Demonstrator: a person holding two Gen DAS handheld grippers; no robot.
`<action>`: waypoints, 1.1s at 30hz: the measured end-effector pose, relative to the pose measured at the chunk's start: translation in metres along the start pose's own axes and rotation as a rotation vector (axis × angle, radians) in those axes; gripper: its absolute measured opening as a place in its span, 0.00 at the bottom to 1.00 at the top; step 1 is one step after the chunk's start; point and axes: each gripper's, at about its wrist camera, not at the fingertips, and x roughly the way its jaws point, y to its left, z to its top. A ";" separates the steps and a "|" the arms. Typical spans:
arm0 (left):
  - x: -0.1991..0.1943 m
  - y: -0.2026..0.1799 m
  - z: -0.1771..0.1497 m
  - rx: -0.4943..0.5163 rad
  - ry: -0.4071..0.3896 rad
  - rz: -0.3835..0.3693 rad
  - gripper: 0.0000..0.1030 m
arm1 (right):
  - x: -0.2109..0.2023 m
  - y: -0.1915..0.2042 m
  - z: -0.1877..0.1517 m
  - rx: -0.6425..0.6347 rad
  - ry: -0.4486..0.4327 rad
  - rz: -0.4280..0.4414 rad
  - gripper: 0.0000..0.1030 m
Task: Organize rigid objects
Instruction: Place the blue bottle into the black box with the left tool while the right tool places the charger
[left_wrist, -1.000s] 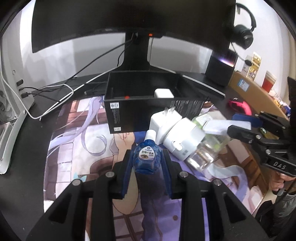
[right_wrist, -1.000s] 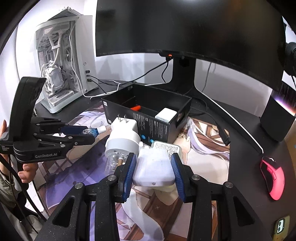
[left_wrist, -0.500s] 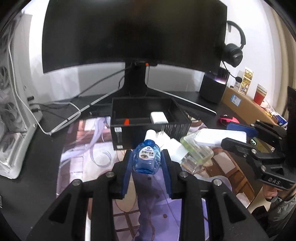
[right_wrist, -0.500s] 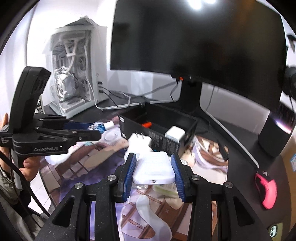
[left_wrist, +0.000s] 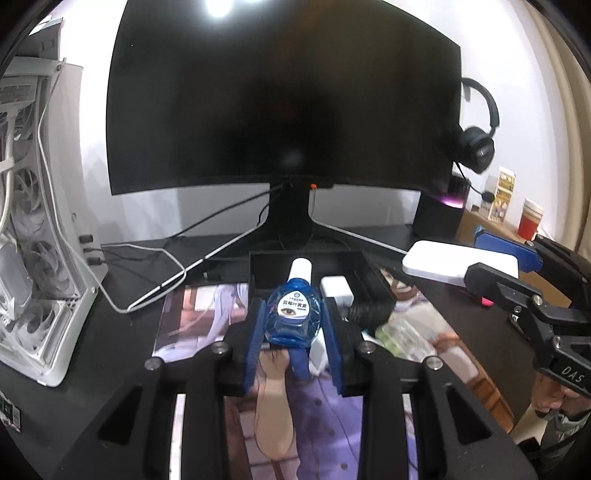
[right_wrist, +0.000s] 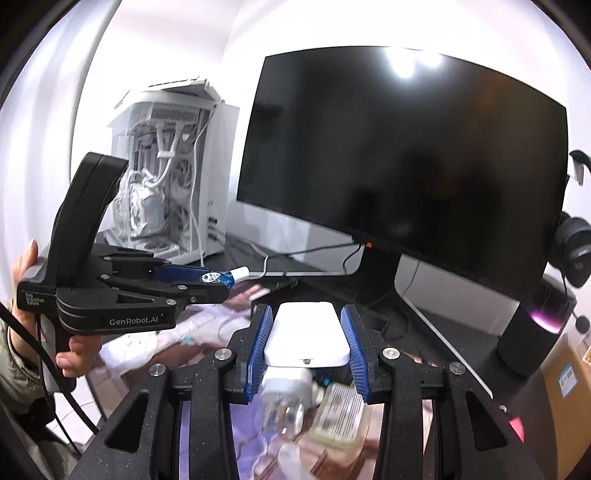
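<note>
My left gripper (left_wrist: 293, 325) is shut on a small blue eye-drop bottle (left_wrist: 292, 314) with a white cap, held high above the desk mat. My right gripper (right_wrist: 308, 338) is shut on a flat white power bank (right_wrist: 306, 339), also lifted; it shows at the right of the left wrist view (left_wrist: 458, 264). The left gripper with the bottle shows in the right wrist view (right_wrist: 218, 277). A black open box (left_wrist: 266, 269) below holds a white charger (left_wrist: 335, 288). A white plug adapter (right_wrist: 286, 398) and a clear greenish case (right_wrist: 340, 417) lie on the mat below.
A large black monitor (left_wrist: 284, 107) on its stand fills the back. A white PC case (left_wrist: 33, 221) stands left with cables. A black speaker (left_wrist: 439, 218), headphones (left_wrist: 476, 147), a red cup (left_wrist: 530, 223) and a pink mouse (right_wrist: 515, 424) are at the right.
Both grippers have risen well above the desk with their objects still held. The box, adapter and case now lie farther below.
</note>
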 end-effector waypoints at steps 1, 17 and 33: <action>0.001 0.000 0.005 0.005 -0.014 0.003 0.28 | 0.004 -0.003 0.005 0.001 -0.010 -0.007 0.38; 0.065 0.004 0.050 -0.030 -0.043 0.019 0.28 | 0.092 -0.066 0.038 0.137 0.001 -0.056 0.38; 0.155 0.018 0.024 -0.069 0.192 -0.016 0.28 | 0.180 -0.083 0.000 0.210 0.228 -0.033 0.38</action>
